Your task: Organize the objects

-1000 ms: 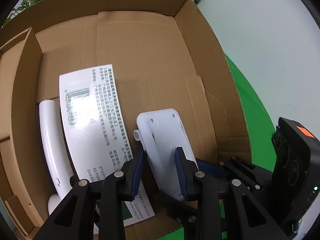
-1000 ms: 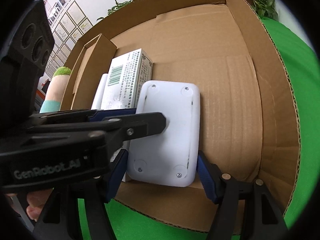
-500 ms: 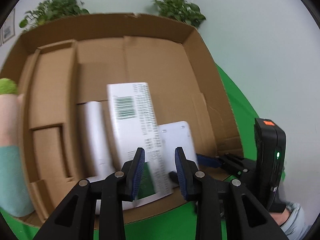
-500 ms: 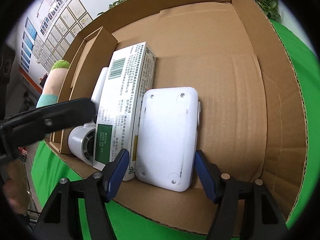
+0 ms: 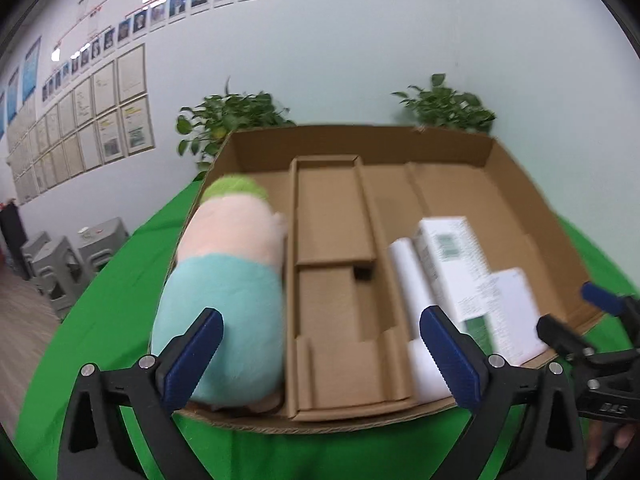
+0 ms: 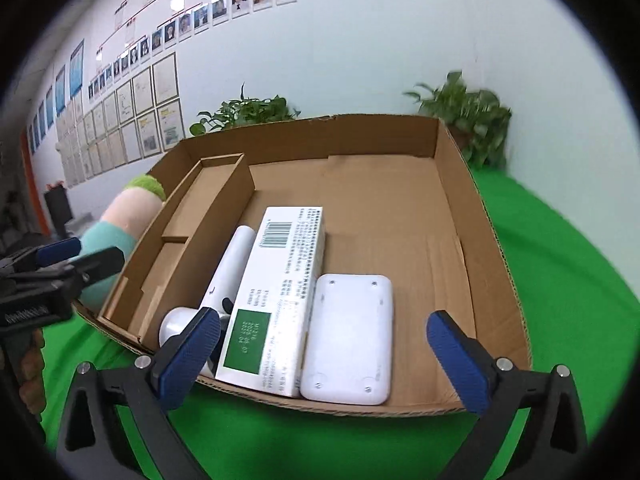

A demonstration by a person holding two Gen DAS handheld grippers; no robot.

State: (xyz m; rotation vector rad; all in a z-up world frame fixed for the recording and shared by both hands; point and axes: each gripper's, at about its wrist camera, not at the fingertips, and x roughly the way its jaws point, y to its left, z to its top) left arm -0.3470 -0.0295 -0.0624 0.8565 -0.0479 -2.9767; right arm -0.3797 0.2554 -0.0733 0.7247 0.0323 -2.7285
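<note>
Green cloth (image 6: pixel 560 280) covers the whole work surface, and a pale wall behind carries rows of portrait photos (image 6: pixel 224 4) and framed certificates (image 6: pixel 132 124), with two potted plants (image 5: pixel 444 106) at the back edge. Grey stools (image 5: pixel 60 256) stand off past the left gripper's left finger.

On the cloth sits the cardboard box (image 6: pixel 500 264), wide and shallow. Readable writing is scarce: the white carton (image 6: pixel 280 292) shows a barcode and a green panel with small print too fine to make out, and the side of the other gripper's body has lettering, blurred here.

From the right gripper (image 6: pixel 324 356), blue pads spread wide and holding nothing, the white flat device (image 6: pixel 348 336) lies just ahead between the fingers, screw holes up, touching the carton on its left-finger side. A white handled tool (image 6: pixel 224 280) lies beyond the carton, partly behind the left pad.

The left gripper (image 5: pixel 320 356) is also spread wide and empty. Straight ahead between its fingers is the cardboard insert (image 5: pixel 332 280) with its stepped compartments. A plush toy (image 5: pixel 224 280), teal, peach and green-topped, lies along the box's left side, beside the insert and ahead of the left finger.
</note>
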